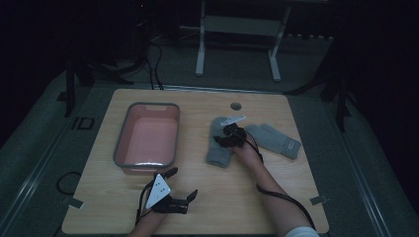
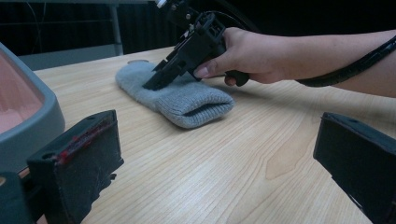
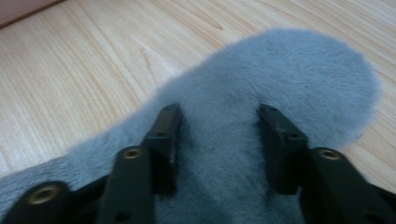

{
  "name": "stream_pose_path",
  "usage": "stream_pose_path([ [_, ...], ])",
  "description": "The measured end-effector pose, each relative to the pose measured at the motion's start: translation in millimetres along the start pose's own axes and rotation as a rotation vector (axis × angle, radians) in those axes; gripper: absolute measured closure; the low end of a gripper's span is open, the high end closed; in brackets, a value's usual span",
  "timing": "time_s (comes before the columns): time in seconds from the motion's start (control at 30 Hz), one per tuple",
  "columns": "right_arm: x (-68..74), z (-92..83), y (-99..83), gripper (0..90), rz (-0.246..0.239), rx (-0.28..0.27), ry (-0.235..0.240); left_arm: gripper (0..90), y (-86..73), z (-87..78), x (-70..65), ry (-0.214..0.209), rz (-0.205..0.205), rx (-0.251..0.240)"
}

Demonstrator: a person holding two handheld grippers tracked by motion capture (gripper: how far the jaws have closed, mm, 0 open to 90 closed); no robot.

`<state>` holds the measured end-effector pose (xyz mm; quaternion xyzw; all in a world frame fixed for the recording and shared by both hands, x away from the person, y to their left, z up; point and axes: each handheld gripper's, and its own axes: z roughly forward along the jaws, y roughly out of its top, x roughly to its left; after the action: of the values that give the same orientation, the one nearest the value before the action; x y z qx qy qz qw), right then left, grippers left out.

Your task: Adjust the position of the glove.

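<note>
The right gripper (image 3: 219, 126) is pressed onto a grey mitten (image 3: 261, 88), jaws parted astride its fabric. The left gripper (image 1: 184, 182) is held wide open and empty beside the tub (image 1: 120, 148).

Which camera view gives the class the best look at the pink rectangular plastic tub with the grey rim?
The high view: it shows the whole pink rectangular plastic tub with the grey rim, its inside and its place on the wooden table. The left gripper view catches one grey corner at its left edge. The right gripper view has just a pinkish sliver at its top left corner.
</note>
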<state>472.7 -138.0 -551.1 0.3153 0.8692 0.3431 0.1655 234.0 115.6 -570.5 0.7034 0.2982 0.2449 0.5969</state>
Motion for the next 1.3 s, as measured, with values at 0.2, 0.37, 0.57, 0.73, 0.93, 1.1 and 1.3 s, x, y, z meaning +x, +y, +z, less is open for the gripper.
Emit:
stream_pose_path([
  [0.2,1.2,-2.5,1.1,75.5,0.007,-0.007,0.036,1.2,0.0,-0.1,0.6,0.000,-0.005,0.000],
  [0.37,3.8,-16.0,1.3,77.2,-0.020,-0.021,0.112,1.2,-0.1,-0.1,0.5,-0.001,-0.010,-0.002],
  [0.57,17.0,-50.0,-2.3,77.1,-0.107,-0.053,0.173,1.2,-0.1,-0.2,0.5,-0.001,-0.007,0.000],
  [0.73,28.1,-79.6,-9.3,76.9,-0.121,-0.077,0.188,1.2,-0.1,0.0,0.8,0.001,-0.010,-0.002],
  [0.93,38.0,-104.8,-23.2,76.4,-0.116,-0.097,0.192,1.2,0.0,-0.2,0.7,0.000,-0.007,-0.001],
  [1.1,42.2,-106.8,-48.2,76.1,-0.091,-0.084,0.187,1.2,0.0,-0.1,0.6,0.000,-0.009,-0.001],
  [1.3,39.7,-84.9,-70.5,70.2,-0.061,-0.018,0.227,1.2,-0.1,-0.2,0.2,0.003,-0.003,-0.001],
])
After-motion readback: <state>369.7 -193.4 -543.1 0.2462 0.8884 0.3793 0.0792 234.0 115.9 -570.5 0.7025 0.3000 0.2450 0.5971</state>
